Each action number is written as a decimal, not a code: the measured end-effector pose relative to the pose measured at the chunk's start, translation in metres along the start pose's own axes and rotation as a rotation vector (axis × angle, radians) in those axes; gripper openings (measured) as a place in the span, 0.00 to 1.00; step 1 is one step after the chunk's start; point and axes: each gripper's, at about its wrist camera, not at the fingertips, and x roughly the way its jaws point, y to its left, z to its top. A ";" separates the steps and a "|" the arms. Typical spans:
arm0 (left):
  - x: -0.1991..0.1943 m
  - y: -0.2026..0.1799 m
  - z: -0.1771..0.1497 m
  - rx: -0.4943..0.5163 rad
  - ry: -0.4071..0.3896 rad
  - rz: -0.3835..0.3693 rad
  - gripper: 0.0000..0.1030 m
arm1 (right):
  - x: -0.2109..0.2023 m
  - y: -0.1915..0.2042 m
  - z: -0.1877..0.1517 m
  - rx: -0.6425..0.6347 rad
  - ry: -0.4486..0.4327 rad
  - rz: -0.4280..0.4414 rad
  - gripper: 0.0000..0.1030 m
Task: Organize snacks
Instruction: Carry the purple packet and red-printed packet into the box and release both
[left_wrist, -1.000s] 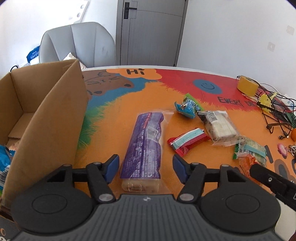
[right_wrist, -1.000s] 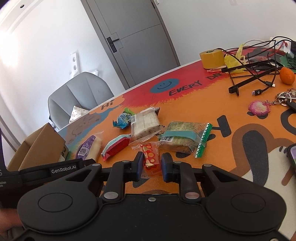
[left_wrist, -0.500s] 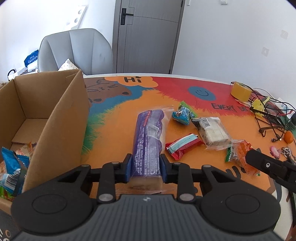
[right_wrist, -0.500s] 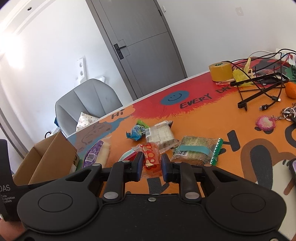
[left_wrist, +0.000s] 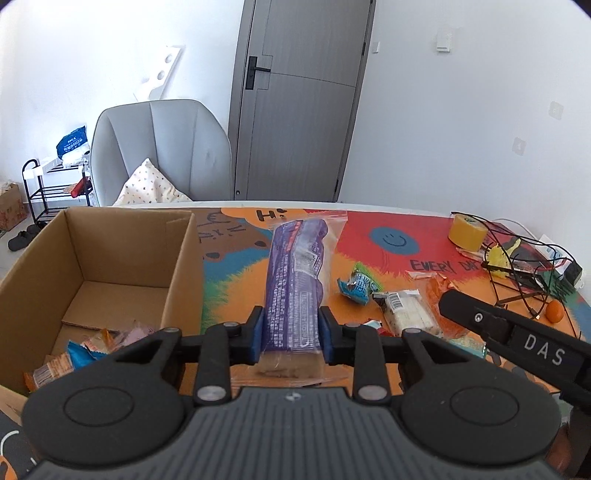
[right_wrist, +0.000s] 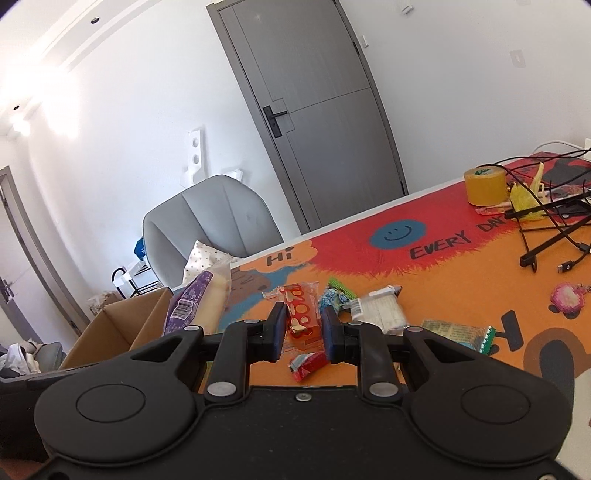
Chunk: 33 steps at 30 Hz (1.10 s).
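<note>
Some snacks already lie in the cardboard box (left_wrist: 122, 254) at the left of the desk (left_wrist: 236, 291). More wait on the desk: a blue wrapper (left_wrist: 357, 286), a white bar (left_wrist: 404, 312), a red pack (right_wrist: 308, 363) and a green-edged cracker pack (right_wrist: 458, 334). The left gripper (left_wrist: 291, 338) has just closed its jaws and pinches the near end of the long purple pack (left_wrist: 295, 280), which sticks out far past them, lifted off the desk. The right gripper (right_wrist: 303, 332) pinches a small red spotted snack (right_wrist: 301, 314) between its jaws, also lifted. Both probably go into the box next.
</note>
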 end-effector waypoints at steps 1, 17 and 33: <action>-0.003 0.001 0.002 -0.004 -0.006 -0.001 0.28 | 0.001 0.003 0.002 -0.005 -0.004 0.009 0.21; -0.030 0.047 0.021 -0.075 -0.091 0.081 0.28 | 0.025 0.062 0.010 -0.088 -0.009 0.178 0.21; -0.029 0.124 0.025 -0.183 -0.053 0.197 0.29 | 0.048 0.119 0.005 -0.140 0.039 0.261 0.21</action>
